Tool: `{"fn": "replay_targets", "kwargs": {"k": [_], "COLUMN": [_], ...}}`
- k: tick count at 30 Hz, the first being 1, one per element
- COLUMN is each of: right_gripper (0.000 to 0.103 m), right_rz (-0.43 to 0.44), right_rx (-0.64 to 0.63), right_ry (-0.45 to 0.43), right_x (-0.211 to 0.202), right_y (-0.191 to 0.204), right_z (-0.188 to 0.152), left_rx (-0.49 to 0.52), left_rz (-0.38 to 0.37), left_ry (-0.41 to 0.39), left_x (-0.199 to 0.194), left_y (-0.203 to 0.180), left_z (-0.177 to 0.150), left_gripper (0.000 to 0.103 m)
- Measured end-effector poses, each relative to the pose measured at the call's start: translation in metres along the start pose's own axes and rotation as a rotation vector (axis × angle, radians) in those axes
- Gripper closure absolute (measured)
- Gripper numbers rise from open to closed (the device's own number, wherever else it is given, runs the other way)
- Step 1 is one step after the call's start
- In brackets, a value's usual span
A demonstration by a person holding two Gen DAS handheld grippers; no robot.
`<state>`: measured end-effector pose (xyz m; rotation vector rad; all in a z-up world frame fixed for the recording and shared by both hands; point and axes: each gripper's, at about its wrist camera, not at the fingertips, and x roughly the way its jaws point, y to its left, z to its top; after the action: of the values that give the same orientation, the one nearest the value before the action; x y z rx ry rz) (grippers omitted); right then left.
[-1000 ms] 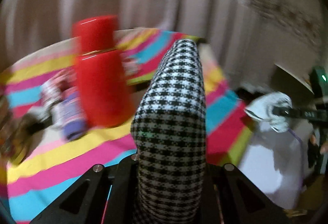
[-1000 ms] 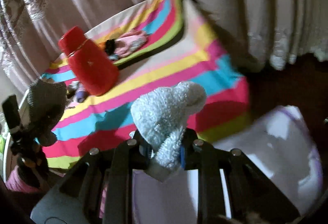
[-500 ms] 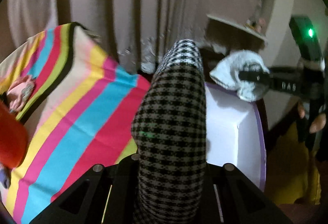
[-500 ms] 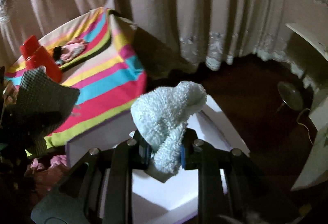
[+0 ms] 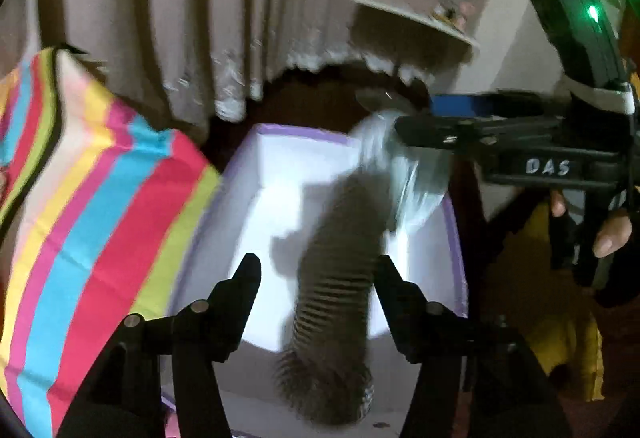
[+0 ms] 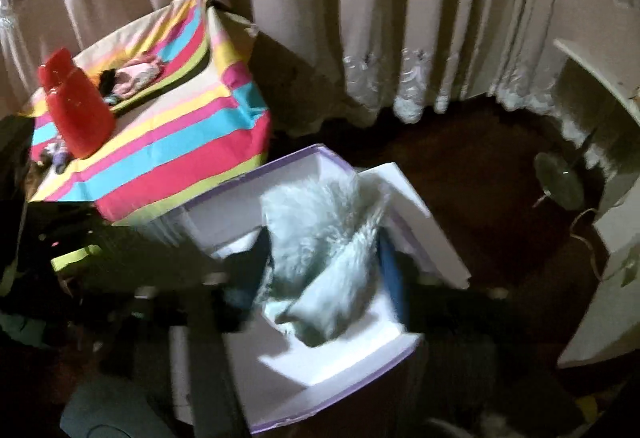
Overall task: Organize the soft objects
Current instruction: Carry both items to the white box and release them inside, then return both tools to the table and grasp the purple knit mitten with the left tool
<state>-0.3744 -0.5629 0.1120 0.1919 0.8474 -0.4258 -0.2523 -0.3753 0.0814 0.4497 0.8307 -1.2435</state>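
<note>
A white box with a purple rim (image 5: 280, 173) (image 6: 344, 354) stands on the floor beside the striped table. My left gripper (image 5: 316, 270) is open above it, and the black-and-white checked cloth (image 5: 336, 278) is blurred between its fingers, dropping into the box. My right gripper (image 6: 320, 270) is open over the box, and the fluffy white cloth (image 6: 320, 238) is blurred as it falls loose between its fingers. In the left wrist view the right gripper (image 5: 404, 133) reaches in from the right with the white cloth (image 5: 400, 165) below its tip.
The table with the striped cloth (image 6: 160, 141) stands left of the box and carries a red bottle (image 6: 76, 117), pink and dark soft items (image 6: 132, 77) and small things (image 6: 56, 153). Curtains (image 6: 360, 17) hang behind. A white shelf (image 6: 600, 85) stands on the right.
Both grippers have swung from the table to over the box and opened. The checked cloth and the white cloth have left the fingers and are dropping.
</note>
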Motion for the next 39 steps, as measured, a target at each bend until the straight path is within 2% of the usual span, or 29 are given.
{"fn": "replay_targets", "kwargs": {"k": [3, 7, 8, 11, 15, 17, 21, 24, 27, 30, 34, 37, 39], "right_gripper": [0.034, 0.029, 0.026, 0.023, 0.023, 0.023, 0.02, 0.015, 0.013, 0.013, 0.013, 0.013, 0.013], "right_rz": [-0.01, -0.053, -0.054, -0.038, -0.021, 0.006, 0.129, 0.213, 0.287, 0.384, 0.354, 0.33, 0.327], "right_rx": [0.029, 0.03, 0.029, 0.02, -0.004, -0.008, 0.007, 0.024, 0.051, 0.082, 0.067, 0.013, -0.022], "right_ry": [-0.045, -0.109, -0.131, -0.187, -0.205, -0.217, -0.251, -0.264, -0.223, -0.143, -0.079, -0.044, -0.035], "right_x": [-0.011, -0.024, -0.027, -0.031, -0.027, -0.027, -0.023, -0.009, 0.019, 0.063, 0.126, 0.155, 0.172], "right_y": [-0.006, -0.008, -0.006, 0.007, 0.032, 0.046, 0.074, 0.107, 0.141, 0.181, 0.233, 0.261, 0.276], "right_z": [0.004, 0.018, 0.023, 0.034, 0.047, 0.056, 0.076, 0.092, 0.099, 0.102, 0.104, 0.102, 0.1], "left_rx": [-0.076, -0.288, -0.337, -0.444, -0.549, -0.587, -0.684, -0.749, -0.774, -0.77, -0.698, -0.602, -0.503], "left_rz": [0.065, 0.163, 0.196, 0.29, 0.489, 0.58, 0.772, 0.848, 0.899, 0.944, 0.958, 0.953, 0.986], "left_ry": [-0.095, -0.218, -0.237, -0.274, -0.308, -0.318, -0.318, -0.33, -0.328, -0.278, -0.238, -0.211, -0.161], "left_x": [-0.028, -0.07, -0.08, -0.111, -0.152, -0.169, -0.21, -0.238, -0.251, -0.244, -0.223, -0.202, -0.181], "left_y": [0.033, 0.102, 0.12, 0.162, 0.199, 0.213, 0.242, 0.251, 0.255, 0.266, 0.277, 0.276, 0.28], "left_z": [-0.002, -0.014, -0.022, -0.053, -0.11, -0.139, -0.197, -0.235, -0.256, -0.263, -0.245, -0.225, -0.212], "left_gripper": [0.042, 0.025, 0.022, 0.021, 0.021, 0.021, 0.019, 0.018, 0.017, 0.017, 0.017, 0.017, 0.017]}}
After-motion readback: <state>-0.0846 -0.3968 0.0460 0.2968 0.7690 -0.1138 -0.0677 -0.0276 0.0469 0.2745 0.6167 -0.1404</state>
